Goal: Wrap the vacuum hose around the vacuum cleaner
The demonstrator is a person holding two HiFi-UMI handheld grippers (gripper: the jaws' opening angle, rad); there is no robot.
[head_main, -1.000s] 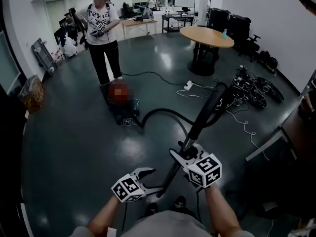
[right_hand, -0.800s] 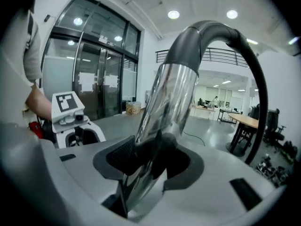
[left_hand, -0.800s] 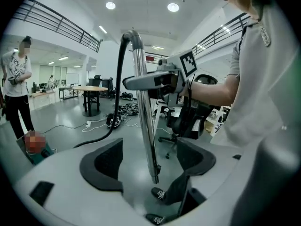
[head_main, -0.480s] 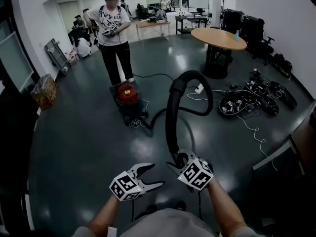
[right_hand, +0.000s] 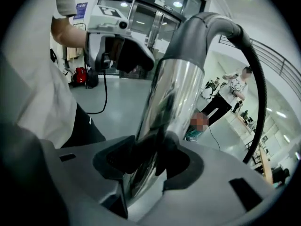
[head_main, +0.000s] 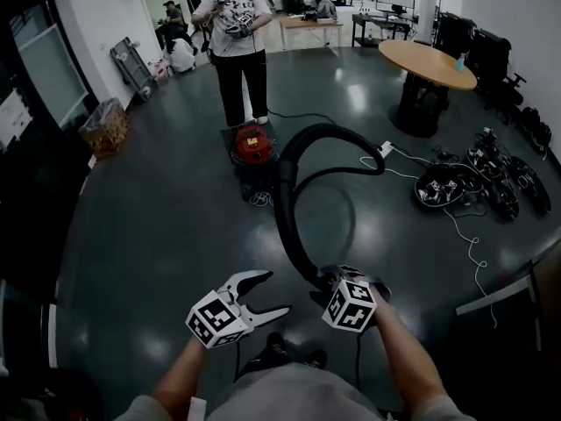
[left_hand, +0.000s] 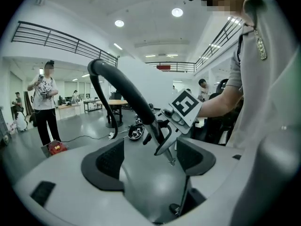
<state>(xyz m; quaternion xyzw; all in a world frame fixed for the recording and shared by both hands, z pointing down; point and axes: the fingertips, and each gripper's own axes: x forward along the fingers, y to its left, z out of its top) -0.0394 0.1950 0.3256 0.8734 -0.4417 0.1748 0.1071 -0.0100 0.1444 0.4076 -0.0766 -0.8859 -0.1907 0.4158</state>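
**Hose arched above the floor, right tool clamped on its chrome end**

A dark, glossy floor (head_main: 149, 235) fills the head view of a large open room. A person (head_main: 238, 24) stands at the far side of it, just behind the vacuum cleaner. To the right stands a round wooden worktop (head_main: 429, 60) on a dark pedestal, and nearer along the right side a heap of black gear and cables (head_main: 482, 178) lies on the floor.

The vacuum hose (head_main: 281, 202) is the biggest thing in play. It rises from the right tool, climbs away from the wearer, and bends over in a tall arch. From there a thinner run curves back down toward the vacuum cleaner (head_main: 252, 140), a small red canister sitting on the floor well apart from the wearer. None of the hose is wound around the canister.

The right tool (head_main: 326, 281) is at lower centre, with its marker cube facing up. In the right gripper view its jaws are closed onto the chrome tube (right_hand: 167, 107) at the end of the hose, and the tube runs up between the pads.

The left tool (head_main: 272, 294) is held just beside it, to the left and apart from the hose. In the left gripper view its jaws stand wide apart with nothing between them.

A white power strip (head_main: 386, 150) lies on the floor beyond the arch.
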